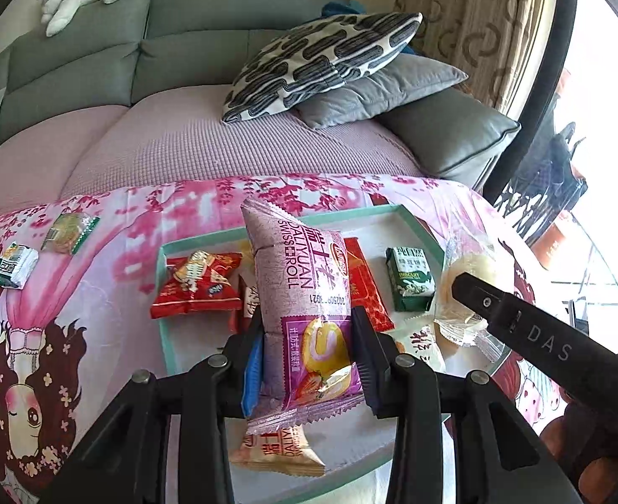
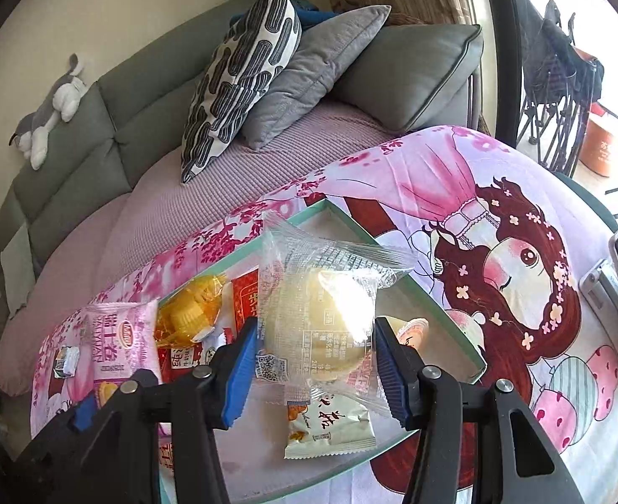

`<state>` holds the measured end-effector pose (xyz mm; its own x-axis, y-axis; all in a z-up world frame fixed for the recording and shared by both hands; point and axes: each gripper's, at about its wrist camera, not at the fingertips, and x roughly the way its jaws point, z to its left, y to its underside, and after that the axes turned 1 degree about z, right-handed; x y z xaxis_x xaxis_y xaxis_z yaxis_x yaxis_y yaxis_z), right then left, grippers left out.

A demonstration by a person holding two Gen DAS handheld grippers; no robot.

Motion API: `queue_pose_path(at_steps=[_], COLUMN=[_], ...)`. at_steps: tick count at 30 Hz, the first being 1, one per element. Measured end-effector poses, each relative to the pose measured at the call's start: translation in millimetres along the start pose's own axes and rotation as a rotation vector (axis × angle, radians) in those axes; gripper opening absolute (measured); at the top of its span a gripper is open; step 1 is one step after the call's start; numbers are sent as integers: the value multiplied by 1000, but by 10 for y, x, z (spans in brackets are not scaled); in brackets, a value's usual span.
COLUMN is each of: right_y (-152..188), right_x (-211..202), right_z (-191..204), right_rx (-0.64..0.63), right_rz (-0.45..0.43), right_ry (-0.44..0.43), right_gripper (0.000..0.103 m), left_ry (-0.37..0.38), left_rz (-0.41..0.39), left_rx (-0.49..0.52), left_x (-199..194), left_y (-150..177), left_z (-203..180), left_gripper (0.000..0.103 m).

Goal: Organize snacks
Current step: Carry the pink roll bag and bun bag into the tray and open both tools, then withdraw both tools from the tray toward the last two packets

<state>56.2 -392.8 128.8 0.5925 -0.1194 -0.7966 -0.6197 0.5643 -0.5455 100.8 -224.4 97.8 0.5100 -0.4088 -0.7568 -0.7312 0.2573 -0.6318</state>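
Left gripper [image 1: 309, 340] clamped on pink Swiss roll packet [image 1: 304, 294], held above green-rimmed tray [image 1: 164, 327]. Right gripper [image 2: 315, 361] closed on clear-wrapped pale cake [image 2: 321, 315], also over the tray. Tray holds red snack bag [image 1: 195, 285], green biscuit pack [image 1: 409, 279], other packets. Two small packs [image 1: 14, 264] lie on pink cloth [image 1: 111, 252] outside tray.

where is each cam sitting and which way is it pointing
Left wrist: sits on the left gripper, looking along its fingers over the tray toward the sofa; its jaws hold a pink Swiss roll packet; the right gripper's finger shows at right.
Right wrist: sits on the right gripper, facing the same tray and sofa; its jaws hold a clear-wrapped pastry.
Shared: tray, sofa, both held snacks, patterned pillow.
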Motion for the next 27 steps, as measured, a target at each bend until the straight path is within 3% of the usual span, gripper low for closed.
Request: queue_pose_path(at_steps=[13,16,24,27], right_y=[115,124,115,117], right_x=[238,245,200,199], right_z=[68,58,61,78], right_rx=[-9,-4,-24,-42], right_rz=[75,84,84,87], right_ry=[-50,-56,-11,9], right_gripper=[58,59,84,90], left_ry=[-51,-61,-122,-162], left_rz=[9,12,5,16], left_rx=[25,28,-1,-41], left_x=[104,87,5,11], left_y=[52,61,57,73], left_z=[-65,-54,99,239], left_gripper=[40,51,74,75])
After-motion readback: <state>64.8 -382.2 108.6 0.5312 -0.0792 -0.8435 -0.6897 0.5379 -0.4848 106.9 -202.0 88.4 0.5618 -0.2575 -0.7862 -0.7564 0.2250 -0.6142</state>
